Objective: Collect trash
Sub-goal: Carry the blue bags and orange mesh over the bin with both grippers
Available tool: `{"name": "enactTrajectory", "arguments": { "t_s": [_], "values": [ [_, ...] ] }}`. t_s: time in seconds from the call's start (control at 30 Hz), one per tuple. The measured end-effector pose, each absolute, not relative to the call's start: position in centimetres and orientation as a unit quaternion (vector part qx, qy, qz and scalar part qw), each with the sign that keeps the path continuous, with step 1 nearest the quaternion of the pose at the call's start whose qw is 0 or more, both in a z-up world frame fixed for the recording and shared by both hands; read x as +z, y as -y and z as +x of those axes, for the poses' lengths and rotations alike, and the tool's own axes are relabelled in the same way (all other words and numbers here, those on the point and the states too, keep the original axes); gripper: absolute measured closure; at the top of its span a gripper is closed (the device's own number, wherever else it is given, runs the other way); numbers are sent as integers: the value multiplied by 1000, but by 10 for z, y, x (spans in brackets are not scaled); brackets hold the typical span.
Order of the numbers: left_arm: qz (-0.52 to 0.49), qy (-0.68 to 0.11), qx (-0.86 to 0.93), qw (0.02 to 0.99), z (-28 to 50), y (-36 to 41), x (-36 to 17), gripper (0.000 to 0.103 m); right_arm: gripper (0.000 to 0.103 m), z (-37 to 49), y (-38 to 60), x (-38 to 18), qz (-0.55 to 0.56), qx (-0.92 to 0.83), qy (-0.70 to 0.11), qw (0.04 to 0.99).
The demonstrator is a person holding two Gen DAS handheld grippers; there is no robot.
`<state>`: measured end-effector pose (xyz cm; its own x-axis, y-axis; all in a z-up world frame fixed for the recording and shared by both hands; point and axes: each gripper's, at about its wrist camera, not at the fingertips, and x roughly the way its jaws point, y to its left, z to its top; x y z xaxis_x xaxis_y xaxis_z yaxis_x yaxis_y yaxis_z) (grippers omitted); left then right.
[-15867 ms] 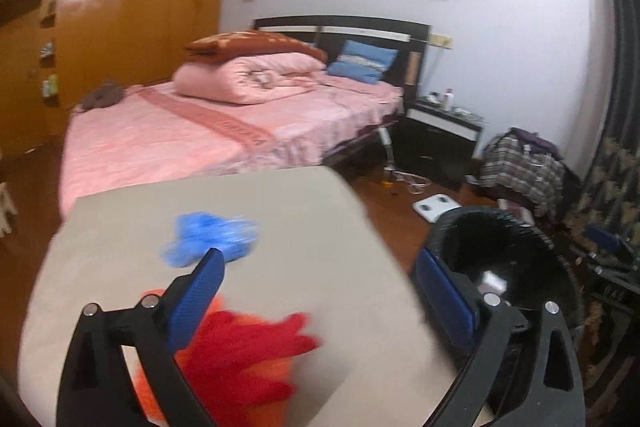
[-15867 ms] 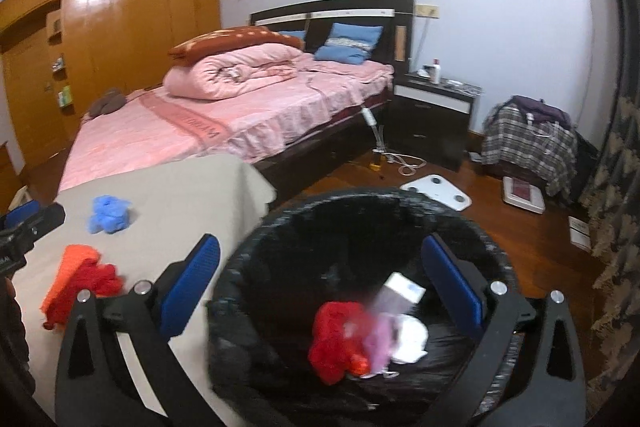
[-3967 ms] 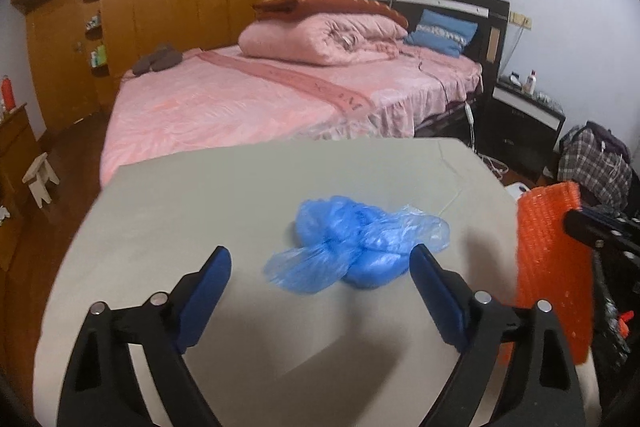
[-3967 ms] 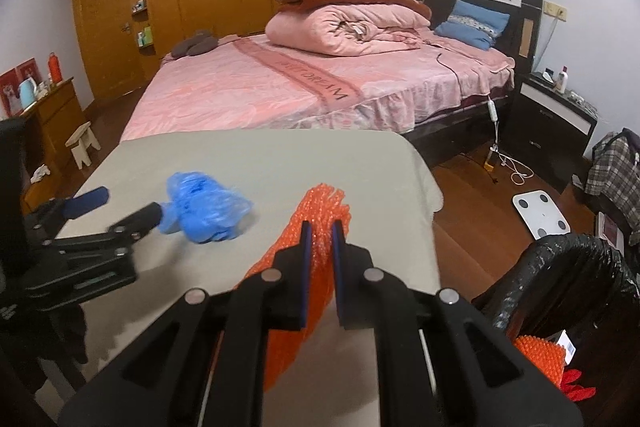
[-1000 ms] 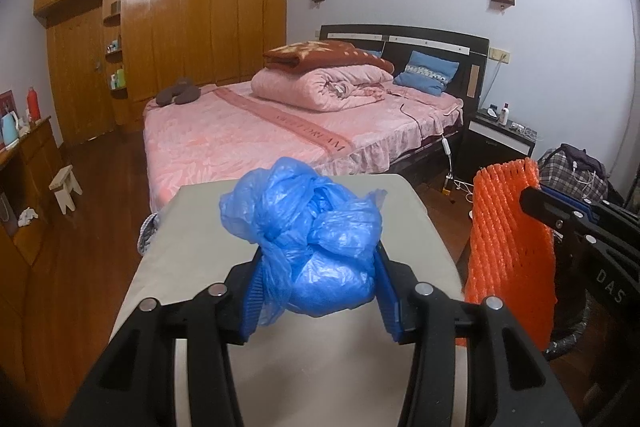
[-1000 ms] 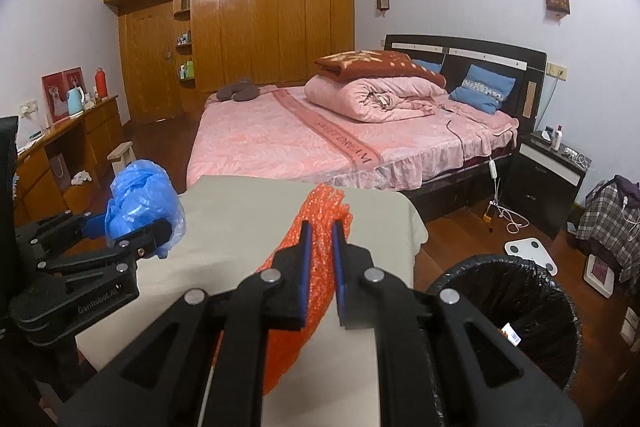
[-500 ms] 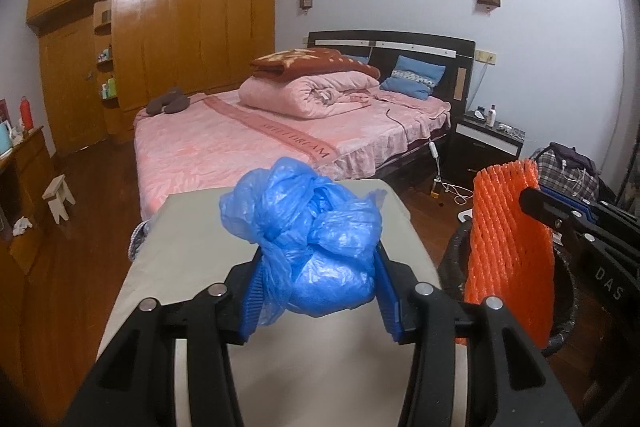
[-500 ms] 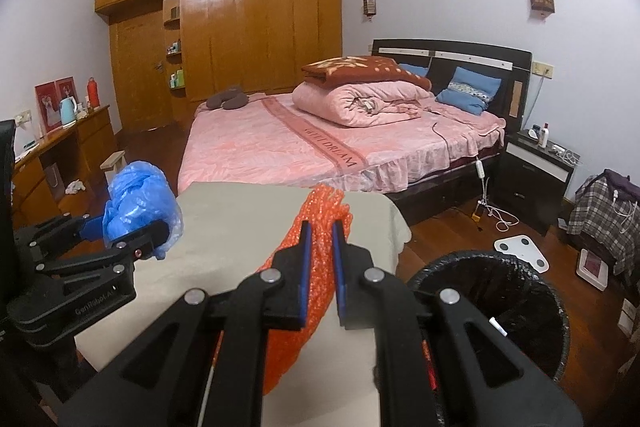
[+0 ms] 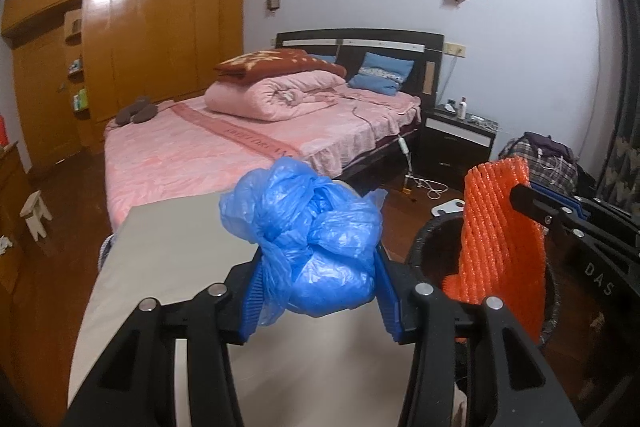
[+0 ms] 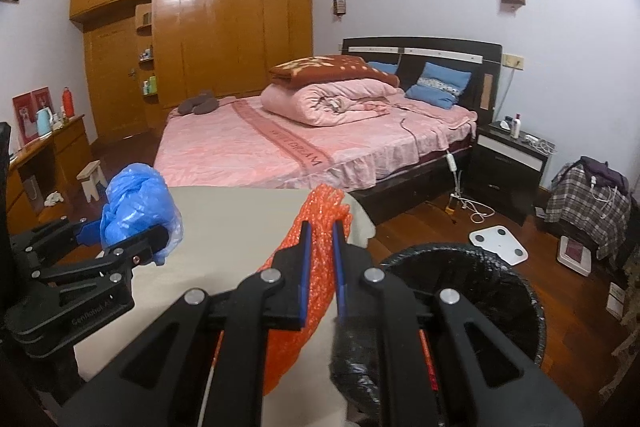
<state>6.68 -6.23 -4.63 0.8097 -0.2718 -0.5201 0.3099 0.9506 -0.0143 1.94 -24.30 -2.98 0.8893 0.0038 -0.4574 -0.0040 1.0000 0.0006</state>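
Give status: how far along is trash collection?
Done: no loose trash shows on the table. In hand: left gripper clamps the blue bag; right gripper pinches the orange net, which hangs over the bin in the left view. Left: drop both into the bin.

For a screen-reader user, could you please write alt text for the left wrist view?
The left gripper grips a crumpled blue plastic bag above a beige table. To its right, orange foam netting hangs over a black bin.
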Motion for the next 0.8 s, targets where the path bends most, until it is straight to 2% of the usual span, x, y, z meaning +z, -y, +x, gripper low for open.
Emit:
{"name": "enactTrajectory", "arguments": {
  "t_s": [0.8],
  "values": [
    [60,-266,-268,924,105,178,-81,55,93,35,357,-73,16,-131,-263,956]
  ]
}}
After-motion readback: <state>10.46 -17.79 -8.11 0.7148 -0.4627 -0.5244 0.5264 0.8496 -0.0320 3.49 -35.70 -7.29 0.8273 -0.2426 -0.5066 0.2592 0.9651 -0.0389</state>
